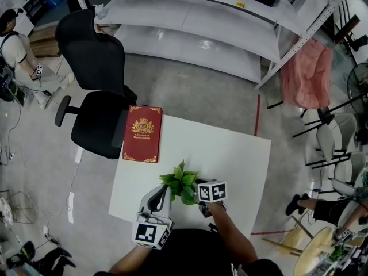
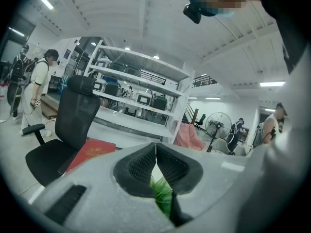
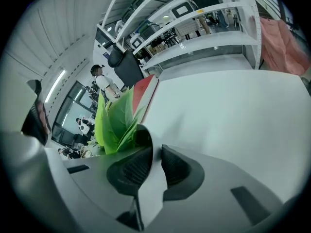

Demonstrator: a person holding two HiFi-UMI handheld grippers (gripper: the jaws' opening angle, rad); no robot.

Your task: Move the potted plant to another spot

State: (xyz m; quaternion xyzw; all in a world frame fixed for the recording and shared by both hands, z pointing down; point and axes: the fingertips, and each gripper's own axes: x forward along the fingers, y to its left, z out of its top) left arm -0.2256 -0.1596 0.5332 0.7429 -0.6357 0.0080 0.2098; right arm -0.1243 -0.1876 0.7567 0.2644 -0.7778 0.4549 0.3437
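Note:
The potted plant (image 1: pixel 181 184), green leaves in a small white pot, stands near the front edge of the white table (image 1: pixel 230 154). My right gripper (image 1: pixel 197 199) comes at it from the right. In the right gripper view the right gripper (image 3: pixel 156 161) is shut on the pot's white wall (image 3: pixel 149 198): one pad sits inside the rim under the leaves (image 3: pixel 114 120), the other outside. My left gripper (image 1: pixel 163 191) rests just left of the plant. In its own view the left gripper (image 2: pixel 156 161) is shut with nothing in it, and a green leaf (image 2: pixel 163 195) shows beyond the pads.
A red book (image 1: pixel 142 134) lies on the table's far left corner. A black office chair (image 1: pixel 95 96) stands against that side. White shelving (image 1: pixel 195 33) runs along the back, with a pink cloth (image 1: pixel 307 73) at the right. People stand at the far left (image 1: pixel 14 56).

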